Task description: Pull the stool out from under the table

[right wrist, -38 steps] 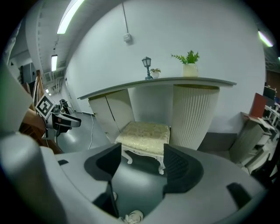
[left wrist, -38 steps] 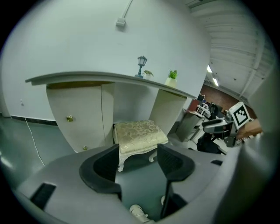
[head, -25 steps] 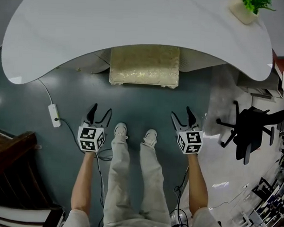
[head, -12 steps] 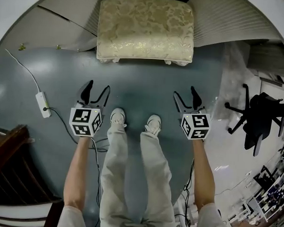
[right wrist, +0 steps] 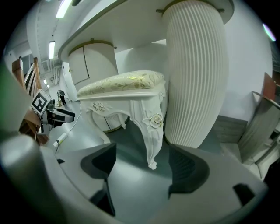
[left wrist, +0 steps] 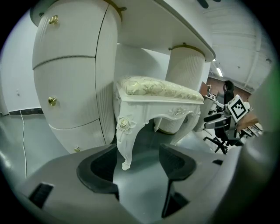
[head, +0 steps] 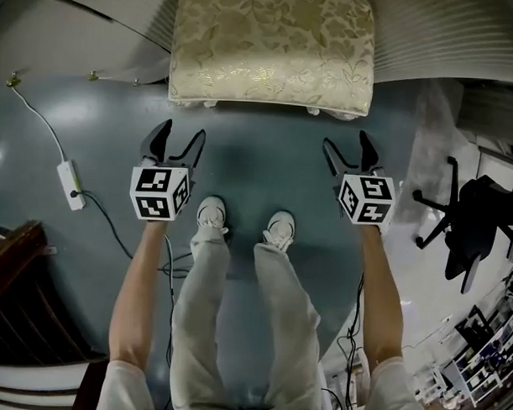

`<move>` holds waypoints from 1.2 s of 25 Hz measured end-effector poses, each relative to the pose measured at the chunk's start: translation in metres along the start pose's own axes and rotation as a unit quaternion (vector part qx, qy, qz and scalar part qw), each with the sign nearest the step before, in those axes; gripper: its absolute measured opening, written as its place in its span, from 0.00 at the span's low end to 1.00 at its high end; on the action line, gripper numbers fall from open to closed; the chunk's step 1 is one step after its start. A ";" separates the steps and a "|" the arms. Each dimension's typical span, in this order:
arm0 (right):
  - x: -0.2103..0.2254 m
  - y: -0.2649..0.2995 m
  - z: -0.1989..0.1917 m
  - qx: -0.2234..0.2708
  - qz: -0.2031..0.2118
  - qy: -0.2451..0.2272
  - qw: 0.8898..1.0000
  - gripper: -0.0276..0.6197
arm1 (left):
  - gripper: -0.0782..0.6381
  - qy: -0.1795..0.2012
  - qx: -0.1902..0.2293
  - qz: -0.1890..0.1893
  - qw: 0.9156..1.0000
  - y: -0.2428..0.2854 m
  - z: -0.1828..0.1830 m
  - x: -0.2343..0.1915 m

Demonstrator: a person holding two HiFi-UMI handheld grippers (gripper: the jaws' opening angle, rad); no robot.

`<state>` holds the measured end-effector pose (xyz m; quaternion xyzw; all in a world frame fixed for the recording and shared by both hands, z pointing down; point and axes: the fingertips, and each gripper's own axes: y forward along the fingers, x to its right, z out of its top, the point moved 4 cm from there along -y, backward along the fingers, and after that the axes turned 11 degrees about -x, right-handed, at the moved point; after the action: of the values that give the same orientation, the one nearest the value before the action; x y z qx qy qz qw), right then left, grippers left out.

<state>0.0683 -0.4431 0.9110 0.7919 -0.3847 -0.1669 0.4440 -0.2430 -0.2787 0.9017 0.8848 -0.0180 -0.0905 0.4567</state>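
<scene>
While the head view looks steeply down on the cream floral-brocade cushioned stool [head: 273, 45], it shows only the seat top and the feet at its near edge. The two gripper views show the rest: white carved legs, each with a moulded rose [left wrist: 124, 124], and the stool standing under the white curved table [left wrist: 148, 26], between a drawer pedestal with brass knobs [left wrist: 52, 101] and a ribbed white column [right wrist: 197, 74].

The left hand-held gripper [head: 181, 134] is near the stool's front left corner and short of it. Its jaws have just been opening and stand wide apart, gripping nothing. Its own view shows the stool's leg ahead through the gap, clear of both pads. The right hand-held gripper [head: 347, 144] is likewise short of the front right corner. Its jaws have just been opening, are wide and hold nothing, with the leg ahead untouched.

Only the head view shows the person's white shoes [head: 212, 213] nearer than the stool, a white power strip [head: 70, 183] to its left, and a black office chair [head: 474, 220] to its right.

No brand or legible writing is seen. The gripper cubes carry black-and-white square markers only.
</scene>
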 end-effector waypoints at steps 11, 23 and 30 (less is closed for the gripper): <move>0.023 0.054 0.033 0.011 -0.017 -0.031 0.999 0.60 | 0.53 -0.003 0.012 0.035 0.999 0.056 0.030 -0.024; 0.022 0.061 0.040 0.011 -0.032 -0.026 0.999 0.43 | 0.48 0.029 0.007 0.030 0.999 0.066 0.039 -0.027; 0.022 0.057 0.042 -0.011 -0.022 -0.029 0.999 0.43 | 0.47 0.030 -0.016 0.027 0.999 0.060 0.041 -0.024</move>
<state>0.0307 -0.5022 0.9372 0.7903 -0.3778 -0.2033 0.4374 -0.2711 -0.3434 0.9304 0.8788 -0.0265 -0.0521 0.4735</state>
